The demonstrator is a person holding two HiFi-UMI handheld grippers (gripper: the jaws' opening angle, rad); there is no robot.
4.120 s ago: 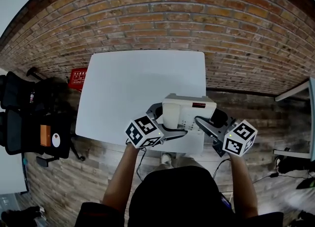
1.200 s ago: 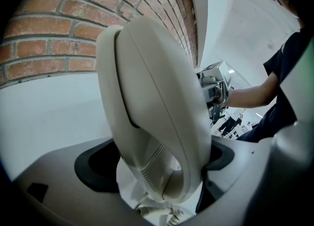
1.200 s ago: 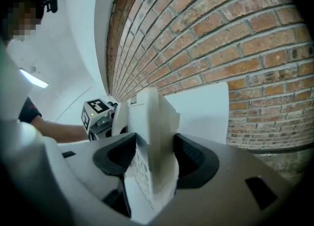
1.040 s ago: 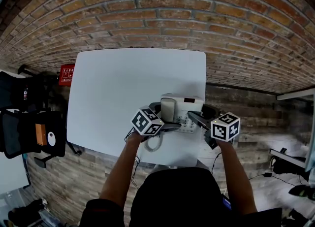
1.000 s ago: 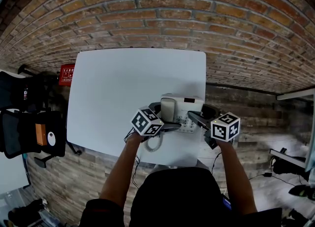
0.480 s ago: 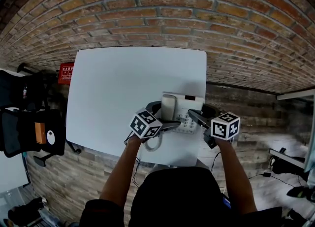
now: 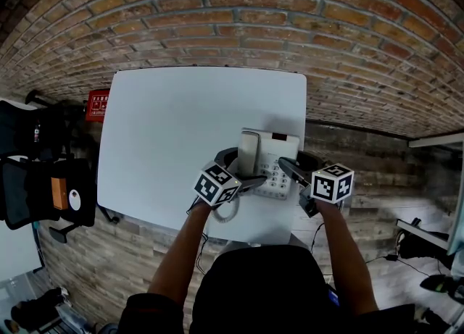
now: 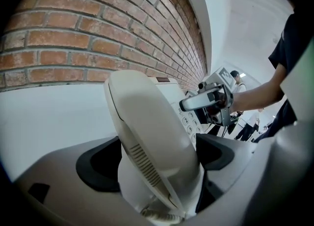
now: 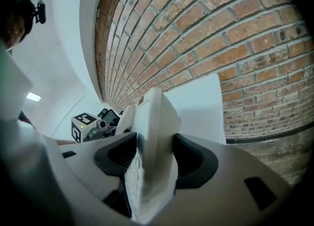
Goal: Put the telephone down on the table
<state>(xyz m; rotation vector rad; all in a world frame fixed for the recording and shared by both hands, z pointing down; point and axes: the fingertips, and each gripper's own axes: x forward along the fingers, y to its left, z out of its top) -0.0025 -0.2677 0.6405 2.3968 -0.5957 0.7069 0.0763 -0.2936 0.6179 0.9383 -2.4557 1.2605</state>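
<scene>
Telephone [image 7: 268,162], a white desk set, is sitting low at the near right part of the white table [image 7: 174,122], and 2 grippers are holding it; whether its base is touching the tabletop I cannot tell. The left gripper [image 7: 243,168] is clamping the handset [image 8: 147,137] on the set's left side, its 2 dark pads pressing against either flank of the handset in the left gripper view. A coiled cord [image 7: 226,213] is hanging out toward the table's near edge, just beside that gripper. The right gripper [image 7: 296,166] is clamping the set's right edge, and in the right gripper view its 2 pads are squeezing the thin pale casing between them. The keypad [image 7: 275,177] is facing up between the 2 grippers. Beyond the telephone, the tabletop is stretching away to the brick wall [image 7: 239,14]. Off to the left, a black chair [image 7: 43,188] is standing on the wooden floor [image 7: 94,267], and a red sign [image 7: 96,104] is showing just beside the table's left edge.
</scene>
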